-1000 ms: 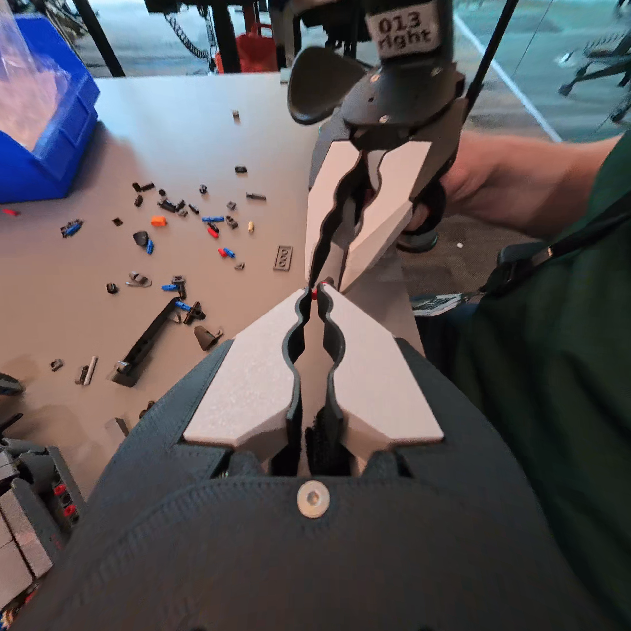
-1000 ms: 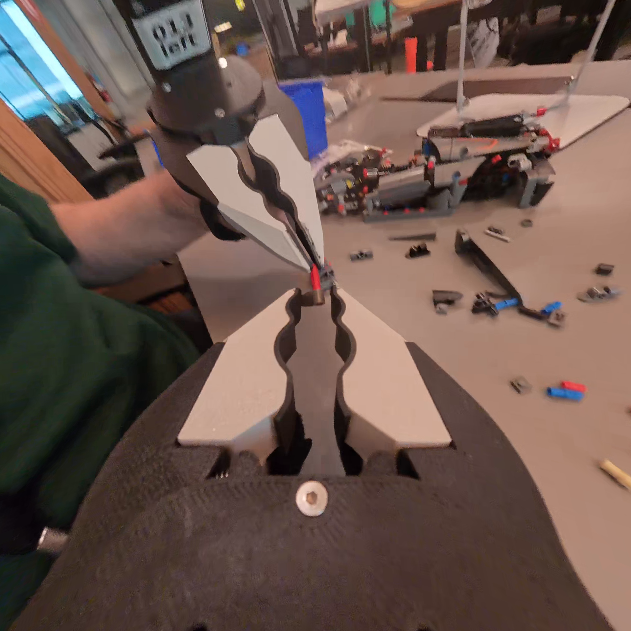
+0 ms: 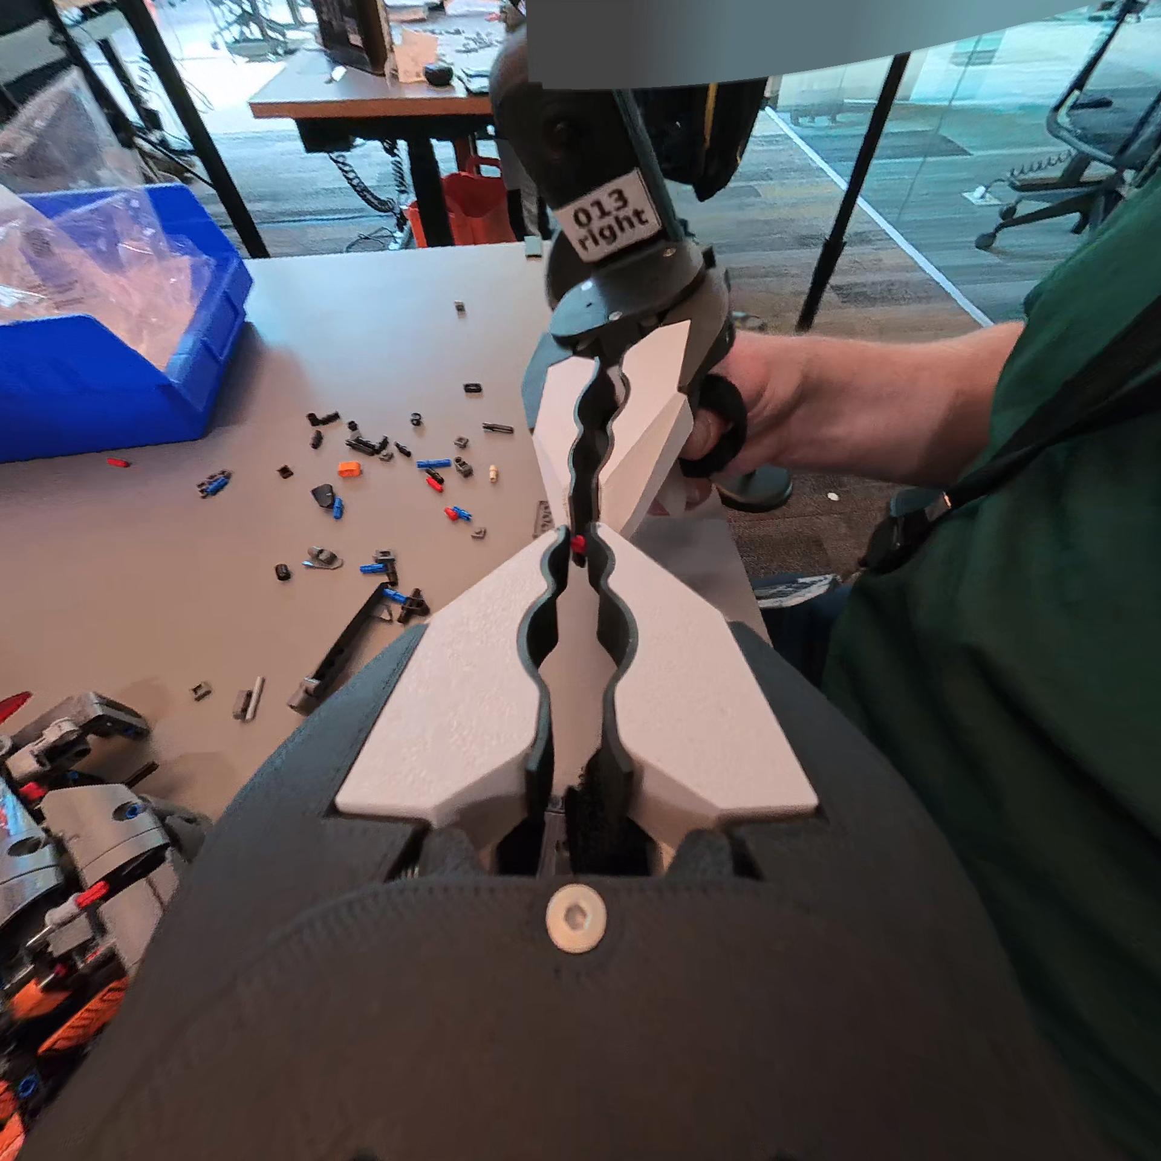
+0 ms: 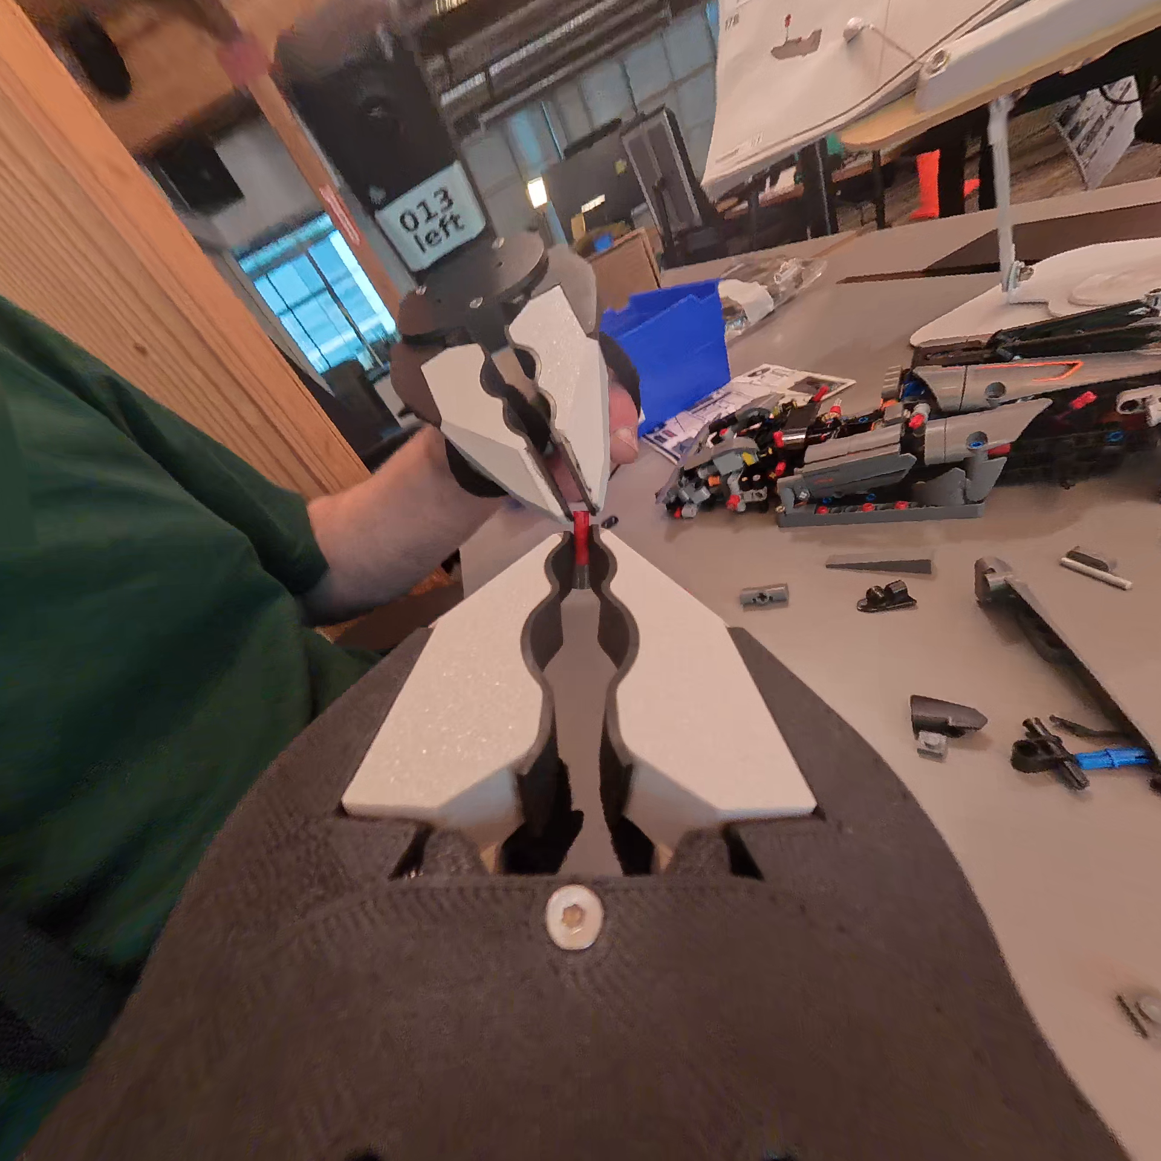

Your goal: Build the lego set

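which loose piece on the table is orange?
The small orange brick, alone among black, blue and red bits, lies right of the blue bin.

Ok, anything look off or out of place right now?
Nothing looks damaged. The red pin is pinched between the left gripper and right gripper, held in the air. Loose pieces lie scattered across the table, as expected mid-build.

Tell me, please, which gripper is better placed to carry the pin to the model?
Left, probably. The left gripper and right gripper both pinch the pin, but the model lies just beside the left one, farther across the table from the right.
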Demonstrator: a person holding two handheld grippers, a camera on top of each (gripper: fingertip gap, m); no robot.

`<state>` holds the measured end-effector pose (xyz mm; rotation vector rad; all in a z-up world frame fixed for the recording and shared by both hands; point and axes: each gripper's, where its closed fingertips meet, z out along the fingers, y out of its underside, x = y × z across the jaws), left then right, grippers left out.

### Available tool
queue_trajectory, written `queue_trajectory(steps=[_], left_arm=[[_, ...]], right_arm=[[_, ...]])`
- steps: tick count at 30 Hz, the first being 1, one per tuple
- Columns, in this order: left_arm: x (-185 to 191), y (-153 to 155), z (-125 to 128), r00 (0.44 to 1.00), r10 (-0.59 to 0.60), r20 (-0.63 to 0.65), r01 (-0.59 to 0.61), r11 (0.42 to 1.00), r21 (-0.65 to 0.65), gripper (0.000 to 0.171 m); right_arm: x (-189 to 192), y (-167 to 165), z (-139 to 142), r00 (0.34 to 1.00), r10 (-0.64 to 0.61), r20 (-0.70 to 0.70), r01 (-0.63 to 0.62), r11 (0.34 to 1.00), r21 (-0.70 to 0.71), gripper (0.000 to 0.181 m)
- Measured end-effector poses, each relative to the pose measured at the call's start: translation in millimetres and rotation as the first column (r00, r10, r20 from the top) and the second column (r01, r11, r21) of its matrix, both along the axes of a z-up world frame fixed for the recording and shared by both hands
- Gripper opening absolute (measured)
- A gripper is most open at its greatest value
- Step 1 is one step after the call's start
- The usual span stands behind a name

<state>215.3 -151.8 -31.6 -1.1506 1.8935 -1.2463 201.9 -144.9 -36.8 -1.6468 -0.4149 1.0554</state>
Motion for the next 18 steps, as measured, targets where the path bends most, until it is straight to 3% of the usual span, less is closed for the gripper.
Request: queue_trajectory(steps=[6,9,13,18], left_arm=[[-0.2,13.2,1.2,0.992,0.118,0.044,-0.125,0.972,0.200,0.026],[4.3,16.2,-7.4,0.986,0.162,0.047,-0.168,0.919,0.357,0.022],[7.9,18.2,-11.9,0.983,0.171,0.071,-0.185,0.864,0.468,0.007],[6.9,20.2,-11.1,0.980,0.176,0.089,-0.197,0.852,0.486,0.004]], right_arm=[[22.0,14.5,9.4,0.983,-0.087,-0.160,0.083,0.996,-0.030,0.001],[23.7,18.5,9.2,0.976,-0.085,-0.202,0.076,0.996,-0.055,0.001],[19.5,21.4,9.6,0.971,-0.073,-0.226,0.057,0.996,-0.075,0.001],[17.7,23.8,10.6,0.971,-0.088,-0.220,0.071,0.994,-0.084,0.001]])
